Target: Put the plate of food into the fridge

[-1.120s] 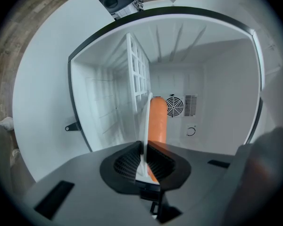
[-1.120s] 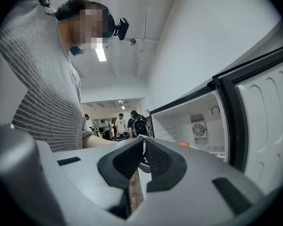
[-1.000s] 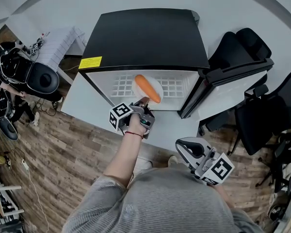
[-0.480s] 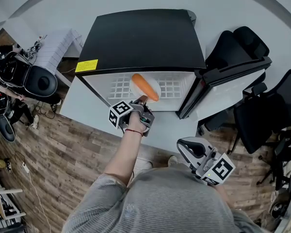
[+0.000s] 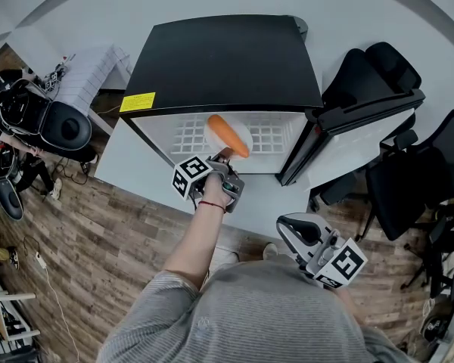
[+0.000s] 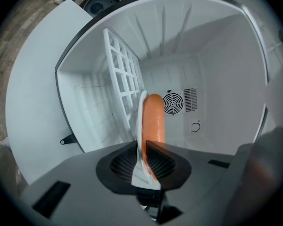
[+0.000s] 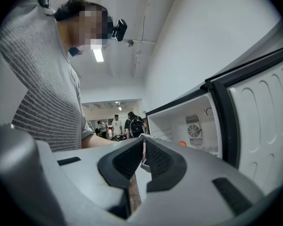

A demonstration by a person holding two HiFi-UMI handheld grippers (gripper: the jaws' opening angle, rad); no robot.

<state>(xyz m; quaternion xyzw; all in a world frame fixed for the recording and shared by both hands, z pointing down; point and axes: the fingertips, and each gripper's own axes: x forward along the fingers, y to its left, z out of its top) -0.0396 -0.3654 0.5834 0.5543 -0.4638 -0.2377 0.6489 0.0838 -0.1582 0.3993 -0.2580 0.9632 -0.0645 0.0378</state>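
Note:
The small black fridge [image 5: 227,59] stands open, its door [image 5: 318,138] swung out to the right. My left gripper [image 5: 223,157] is shut on the rim of a white plate [image 5: 240,129] that carries a long orange piece of food [image 5: 228,137]. The plate sits in the fridge opening, above the white wire shelf [image 5: 189,136]. In the left gripper view the plate [image 6: 142,121] and food [image 6: 154,121] stand edge-on between the pads of that gripper [image 6: 145,161], with the shelf [image 6: 122,74] to their left. My right gripper [image 5: 291,229] is shut and empty, low by the person's body.
Black office chairs [image 5: 386,89] crowd the right side beside the door. A white cabinet and black gear [image 5: 60,123] stand at the left on the wood floor. The right gripper [image 7: 143,154] view shows the fridge interior [image 7: 198,126], the door's inner face [image 7: 259,121] and people far off.
Almost nothing: my left gripper with the plate has shifted only slightly at the fridge opening. The right gripper has stayed put.

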